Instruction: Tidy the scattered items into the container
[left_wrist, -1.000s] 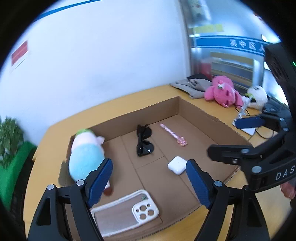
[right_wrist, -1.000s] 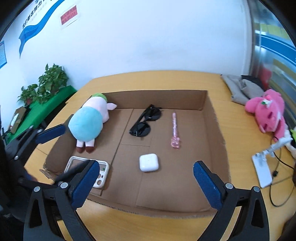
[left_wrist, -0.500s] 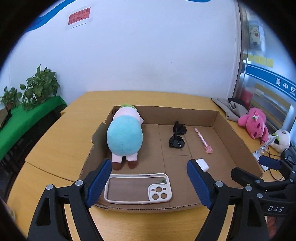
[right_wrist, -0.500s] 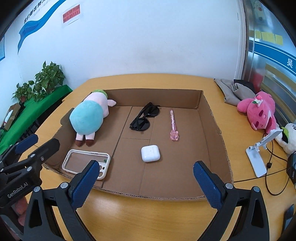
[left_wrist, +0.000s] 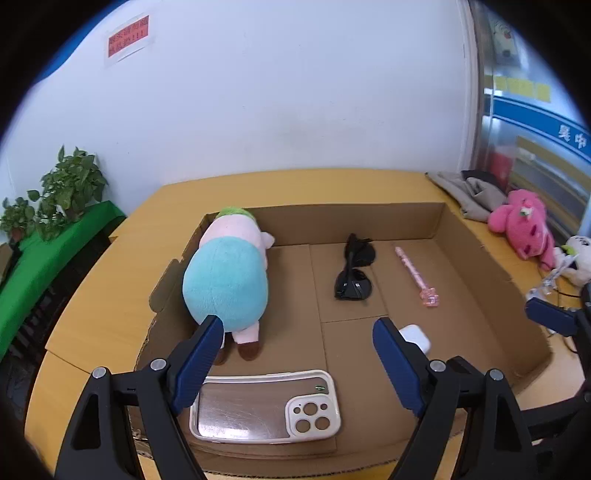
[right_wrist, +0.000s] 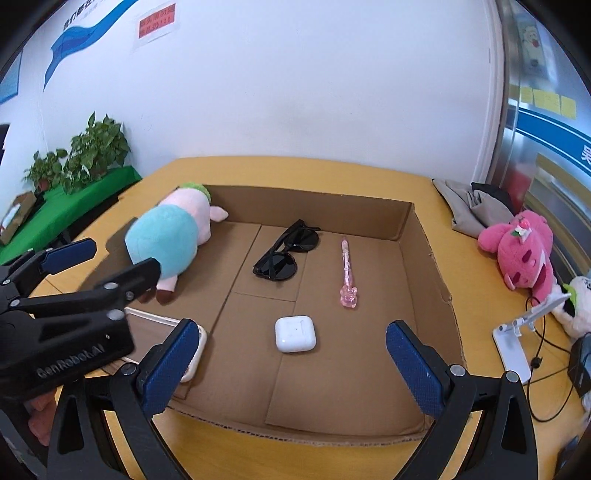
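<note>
A shallow cardboard tray (left_wrist: 351, 221) (right_wrist: 314, 210) lies on the wooden table. It holds a blue and pink plush toy (left_wrist: 225, 280) (right_wrist: 166, 240), black sunglasses (left_wrist: 354, 273) (right_wrist: 284, 254), a pink pen (left_wrist: 413, 273) (right_wrist: 346, 269), a white earbud case (left_wrist: 417, 336) (right_wrist: 295, 334) and a clear phone case (left_wrist: 266, 406). My left gripper (left_wrist: 297, 332) is open above the tray's near left part, over the phone case; its right finger partly hides the earbud case. My right gripper (right_wrist: 293, 332) is open in front of the earbud case, with nothing between its fingers.
Outside the tray on the right lie a pink plush (right_wrist: 517, 251), a white plush (right_wrist: 580, 306), a white phone stand (right_wrist: 513, 339) with a cable and a heap of grey cloth (right_wrist: 472, 206). Potted plants (right_wrist: 85, 155) stand on a green surface at the left.
The left wrist view has swung from facing right to facing the tray squarely, closer to the phone case. The right gripper has come lower and nearer to the earbud case. Both stay open.
</note>
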